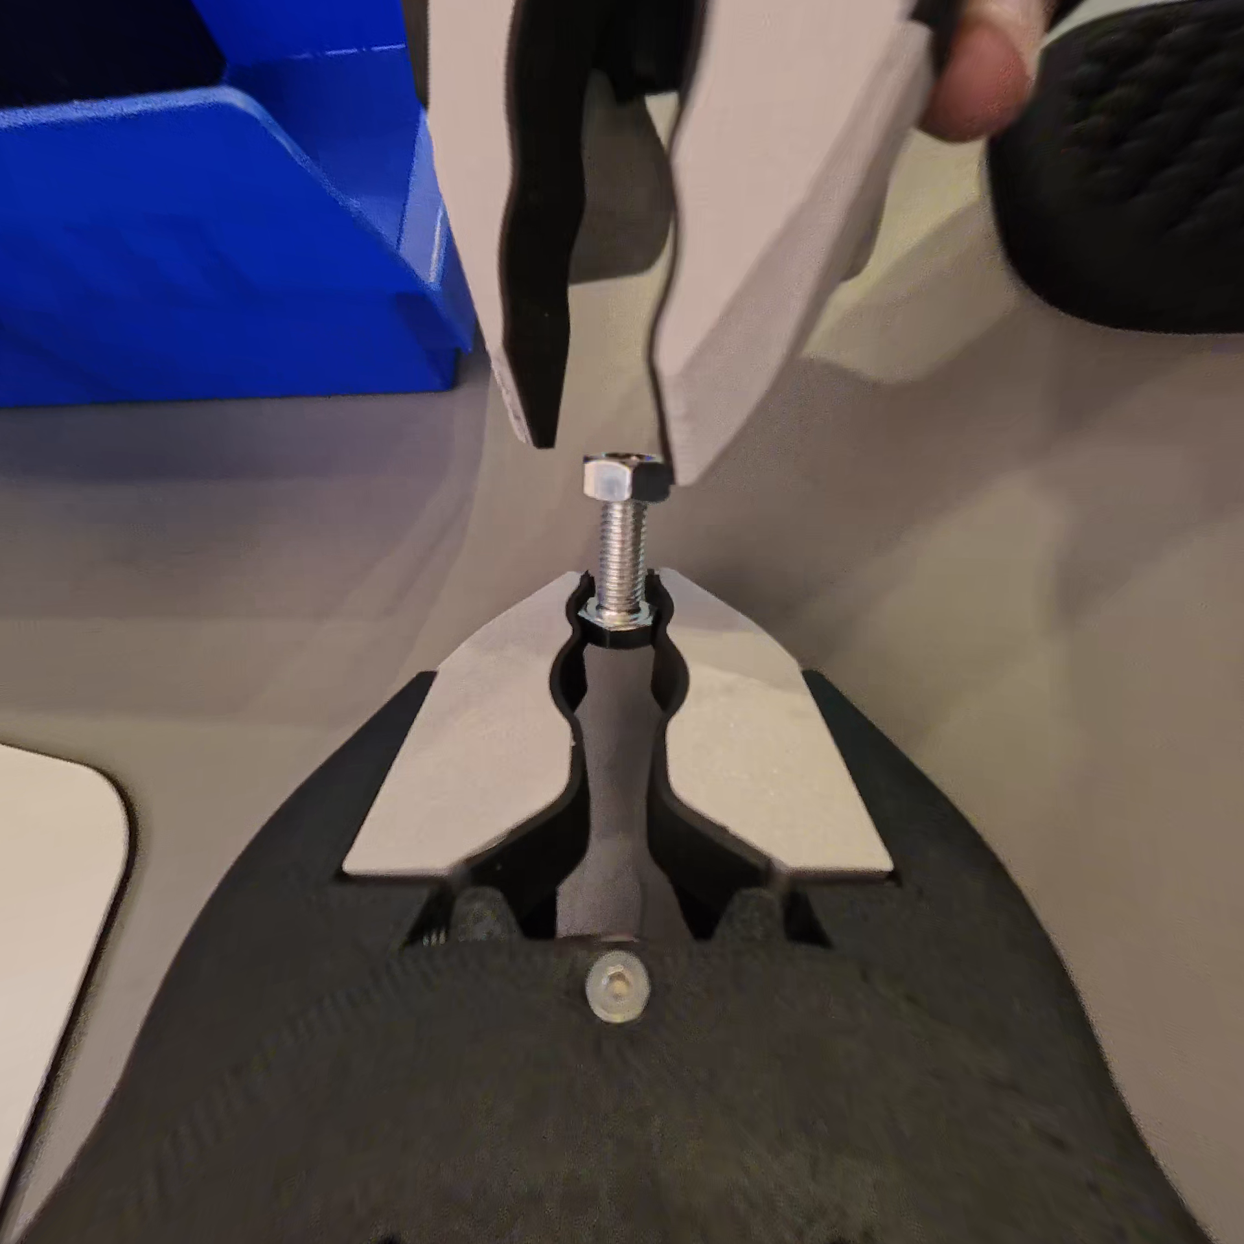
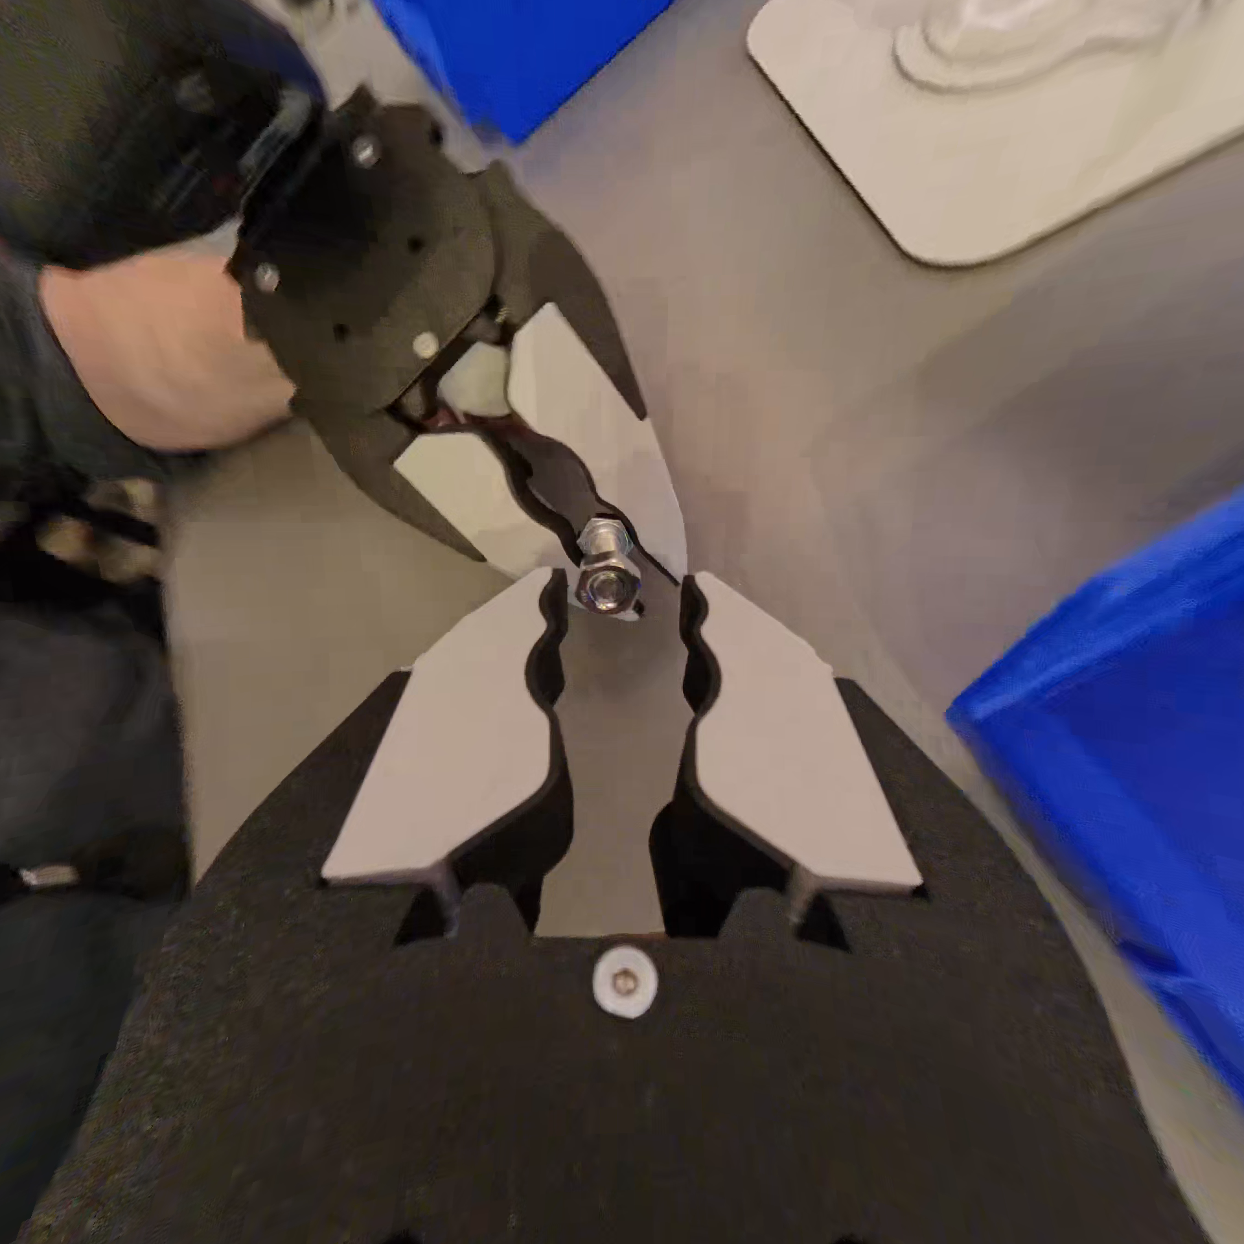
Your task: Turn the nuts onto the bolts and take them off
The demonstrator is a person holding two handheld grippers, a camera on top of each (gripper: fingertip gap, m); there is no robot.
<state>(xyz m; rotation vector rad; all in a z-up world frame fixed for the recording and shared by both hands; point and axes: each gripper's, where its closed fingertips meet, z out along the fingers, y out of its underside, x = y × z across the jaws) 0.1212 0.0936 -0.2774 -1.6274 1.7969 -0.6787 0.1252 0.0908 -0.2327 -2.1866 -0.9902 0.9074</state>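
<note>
While clamping nut (image 1: 614, 618), left tool (image 1: 618, 585).

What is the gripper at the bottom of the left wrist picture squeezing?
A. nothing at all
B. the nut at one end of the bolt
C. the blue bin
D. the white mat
B: the left gripper is shut on the nut, with the threaded bolt sticking out past its tips toward the right gripper, whose fingers stand spread around the bolt's hex head.
</note>
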